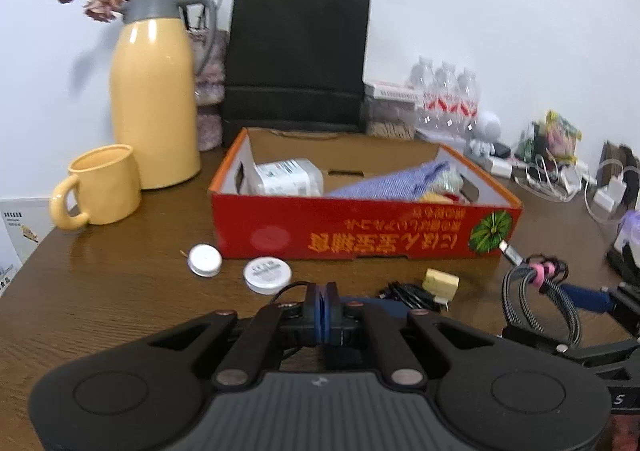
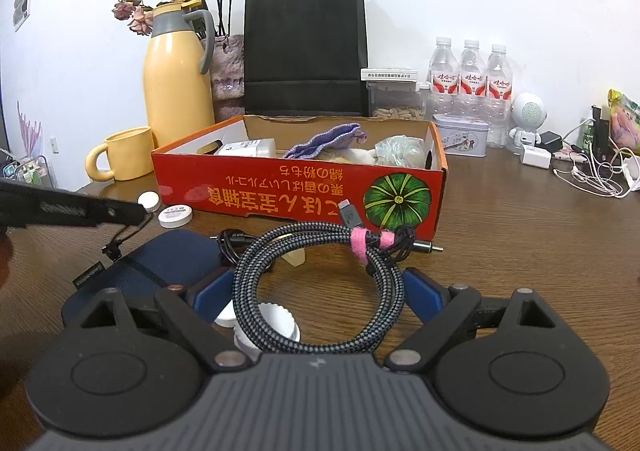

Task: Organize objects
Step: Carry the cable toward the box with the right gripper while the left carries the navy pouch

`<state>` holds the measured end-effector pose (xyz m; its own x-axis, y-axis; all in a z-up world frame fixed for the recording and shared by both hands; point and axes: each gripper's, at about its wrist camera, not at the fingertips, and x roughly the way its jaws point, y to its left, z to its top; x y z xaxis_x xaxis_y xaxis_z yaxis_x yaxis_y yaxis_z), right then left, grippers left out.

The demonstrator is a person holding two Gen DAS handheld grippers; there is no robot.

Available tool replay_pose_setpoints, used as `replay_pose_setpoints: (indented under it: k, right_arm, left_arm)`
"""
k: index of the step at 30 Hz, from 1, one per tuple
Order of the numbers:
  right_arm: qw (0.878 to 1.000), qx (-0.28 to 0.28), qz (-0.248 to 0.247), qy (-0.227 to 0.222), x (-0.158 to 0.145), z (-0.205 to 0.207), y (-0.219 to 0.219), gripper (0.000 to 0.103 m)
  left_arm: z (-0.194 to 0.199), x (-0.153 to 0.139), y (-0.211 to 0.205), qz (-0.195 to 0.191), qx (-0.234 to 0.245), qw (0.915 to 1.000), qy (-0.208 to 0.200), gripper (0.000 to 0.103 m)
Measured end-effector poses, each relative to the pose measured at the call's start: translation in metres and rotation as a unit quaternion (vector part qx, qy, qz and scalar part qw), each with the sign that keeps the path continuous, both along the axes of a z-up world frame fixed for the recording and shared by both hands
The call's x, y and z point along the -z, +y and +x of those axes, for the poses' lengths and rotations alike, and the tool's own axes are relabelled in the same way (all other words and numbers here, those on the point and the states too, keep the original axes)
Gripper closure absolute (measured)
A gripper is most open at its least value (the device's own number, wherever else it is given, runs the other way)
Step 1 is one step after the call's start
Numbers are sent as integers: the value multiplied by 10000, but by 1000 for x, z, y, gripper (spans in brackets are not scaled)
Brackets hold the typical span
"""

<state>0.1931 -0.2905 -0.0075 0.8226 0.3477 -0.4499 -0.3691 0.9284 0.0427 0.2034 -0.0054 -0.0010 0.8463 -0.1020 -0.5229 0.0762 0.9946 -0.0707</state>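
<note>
Right hand-held gripper [image 2: 320, 291] clamped wide on the coiled cable [image 2: 320, 291], just before the red box [image 2: 300, 187]. Left hand-held gripper [image 1: 321, 305] was together on a thin black cord [image 1: 286, 290].

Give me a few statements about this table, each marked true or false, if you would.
1. The yellow mug stands left of the red box. True.
2. The braided cable lies inside the box. False: the right gripper holds it in front of the box.
3. The left gripper is wide open. False: it is shut on the pouch cord.
4. Three water bottles stand by the wall. True.
</note>
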Motion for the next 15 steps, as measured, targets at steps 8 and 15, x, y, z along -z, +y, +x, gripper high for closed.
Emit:
replay_pose_setpoints:
  k: [8, 15]
  right_arm:
    - [10000, -29, 7, -38, -1, -2, 1, 12]
    - [9998, -95, -21, -180, -5, -6, 4, 12]
  left_arm:
    - [-15, -22, 15, -213, -119, 9992, -315, 103]
    - [-17, -34, 17, -251, -147, 9984, -475, 103]
